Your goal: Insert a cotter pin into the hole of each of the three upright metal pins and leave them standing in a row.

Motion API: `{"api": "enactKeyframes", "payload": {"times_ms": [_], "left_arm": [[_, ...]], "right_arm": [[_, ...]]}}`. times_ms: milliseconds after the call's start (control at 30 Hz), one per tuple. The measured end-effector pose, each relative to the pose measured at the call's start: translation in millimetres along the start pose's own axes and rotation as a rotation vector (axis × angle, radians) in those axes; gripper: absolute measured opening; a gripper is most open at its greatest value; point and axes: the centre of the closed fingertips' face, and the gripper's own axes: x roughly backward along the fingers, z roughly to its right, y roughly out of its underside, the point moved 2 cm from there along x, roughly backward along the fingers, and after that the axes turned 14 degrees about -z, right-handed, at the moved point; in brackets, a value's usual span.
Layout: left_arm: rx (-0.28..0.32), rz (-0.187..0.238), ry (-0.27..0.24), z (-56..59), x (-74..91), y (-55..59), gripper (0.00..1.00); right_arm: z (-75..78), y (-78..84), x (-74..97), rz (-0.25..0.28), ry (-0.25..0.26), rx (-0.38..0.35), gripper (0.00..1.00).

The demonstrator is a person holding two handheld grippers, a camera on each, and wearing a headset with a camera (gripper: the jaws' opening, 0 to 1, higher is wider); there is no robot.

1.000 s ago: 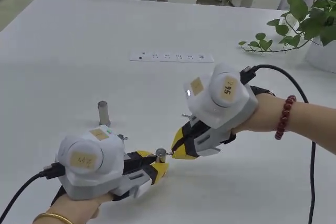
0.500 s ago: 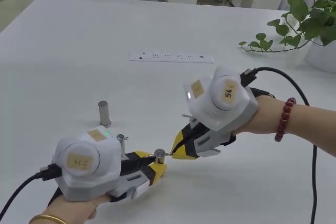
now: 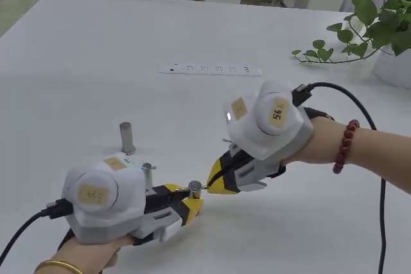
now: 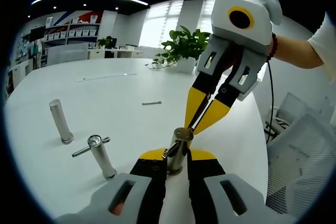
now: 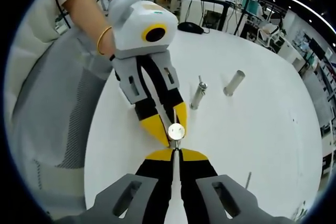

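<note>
- Left tool [image 4: 177, 156]: the jaws are closed on the lower shank of the first metal pin [image 4: 178, 142]. This pin stands upright with its base on the bench [image 3: 83, 62].
- Right tool [image 5: 176, 154]: the yellow tips are pinched together on a thin cotter pin [image 5: 177, 144]. The cotter pin's free end is at the head of the first metal pin. Whether it has entered the hole cannot be told.
- In the head view the two tools meet tip to tip near the front of the bench. The left tool comes from the lower left and the right tool from the upper right.
- Second metal pin [image 3: 148, 172]: upright, just beside the left tool, with a cotter pin crosswise through its head.
- Third metal pin [image 3: 126, 137]: upright, behind the second, a plain grey cylinder with nothing through it.
- Loose cotter pin [image 4: 151, 103]: lies flat on the bench beyond the tools.
- Bench surface: white and matte. A white power strip [image 3: 210, 68] lies near the middle, and a leafy plant [image 3: 379, 17] stands at the far right corner.
- Room: an open office with shelving, desks and strip ceiling lights.
- Left hand [image 3: 90, 251]: holds the tool body from below, with a gold bangle at the wrist.
- Right hand [image 3: 318, 139]: holds the tool body from behind. A red bead bracelet [image 3: 347, 145] is on the wrist, and the forearm enters from the right.
- A black cable leaves each tool.
</note>
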Motion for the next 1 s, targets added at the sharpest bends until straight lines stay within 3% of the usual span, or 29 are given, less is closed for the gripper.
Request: {"api": "enactKeyframes", "payload": {"times_ms": [600, 800, 1000], "left_arm": [[-0.001, -0.002, -0.002, -2.2, 0.8, -1.2, 0.13], [0.008, 0.004, -0.011, -7.3, 5.4, -3.8, 0.19], [-0.004, 0.005, -0.003, -5.1, 9.0, -4.6, 0.22]], "right_arm": [[0.7, -4.3, -3.1, 0.007, -0.008, -0.016, 0.05], [0.6, -5.8, -3.7, 0.013, -0.011, -0.026, 0.08], [1.5, -7.6, -3.8, 0.021, -0.012, -0.043, 0.11]]}}
